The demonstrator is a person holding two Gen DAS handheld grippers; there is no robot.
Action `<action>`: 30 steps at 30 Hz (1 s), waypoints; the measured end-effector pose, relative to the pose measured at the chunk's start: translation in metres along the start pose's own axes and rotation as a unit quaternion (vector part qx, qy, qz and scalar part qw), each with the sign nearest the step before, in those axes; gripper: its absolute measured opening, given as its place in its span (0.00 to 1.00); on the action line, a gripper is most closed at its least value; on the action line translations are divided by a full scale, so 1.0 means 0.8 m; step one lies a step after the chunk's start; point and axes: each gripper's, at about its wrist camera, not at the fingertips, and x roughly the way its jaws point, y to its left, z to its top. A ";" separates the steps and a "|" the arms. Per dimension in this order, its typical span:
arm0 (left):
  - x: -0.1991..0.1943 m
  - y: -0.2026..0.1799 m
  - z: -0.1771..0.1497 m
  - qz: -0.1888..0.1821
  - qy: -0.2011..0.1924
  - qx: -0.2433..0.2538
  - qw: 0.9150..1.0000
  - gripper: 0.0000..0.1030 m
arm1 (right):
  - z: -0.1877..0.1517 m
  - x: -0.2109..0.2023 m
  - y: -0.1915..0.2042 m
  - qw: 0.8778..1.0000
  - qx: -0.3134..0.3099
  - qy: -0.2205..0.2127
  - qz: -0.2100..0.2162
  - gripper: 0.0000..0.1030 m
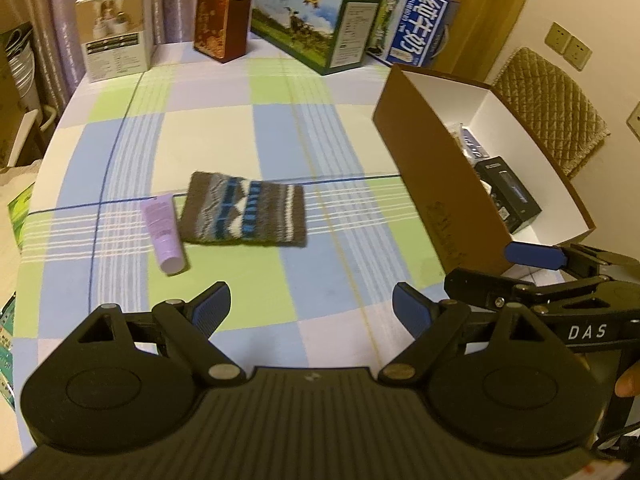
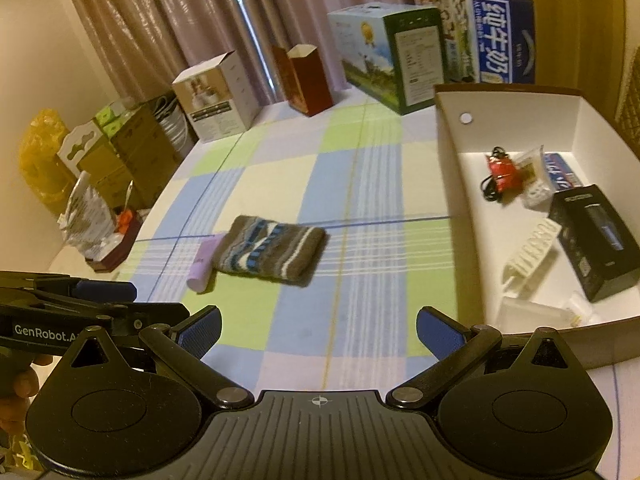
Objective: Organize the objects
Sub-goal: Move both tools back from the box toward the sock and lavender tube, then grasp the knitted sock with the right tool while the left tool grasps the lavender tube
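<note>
I find both hand-held grippers, left and right, gaping wide, empty. Brown-blue striped knitted pouch & lilac plastic tube lie mid-tabletop, prob. awaiting white-lined brown cardboard box.

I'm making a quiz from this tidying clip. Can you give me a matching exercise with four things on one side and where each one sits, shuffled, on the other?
Things:
1. purple tube
2. knitted pouch
3. black box
4. blue milk carton

Places:
A. inside the open cardboard box
B. upright at the far edge of the table
C. flat on the checked cloth, beside the tube
D. lying at the pouch's left edge

Pairs: 1-D, 2-C, 3-A, 4-B
</note>
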 end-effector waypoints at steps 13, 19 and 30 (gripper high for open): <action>0.006 0.058 -0.012 0.033 0.011 -0.041 0.999 0.83 | 0.002 0.065 0.031 0.999 -0.024 0.016 0.026 0.98; 0.022 0.090 -0.013 0.053 0.015 -0.063 0.997 0.83 | 0.010 0.103 0.041 0.998 -0.057 0.018 0.026 0.98; 0.076 0.137 0.003 0.084 0.037 -0.082 0.992 0.82 | 0.034 0.183 0.043 0.991 -0.124 0.035 0.026 0.98</action>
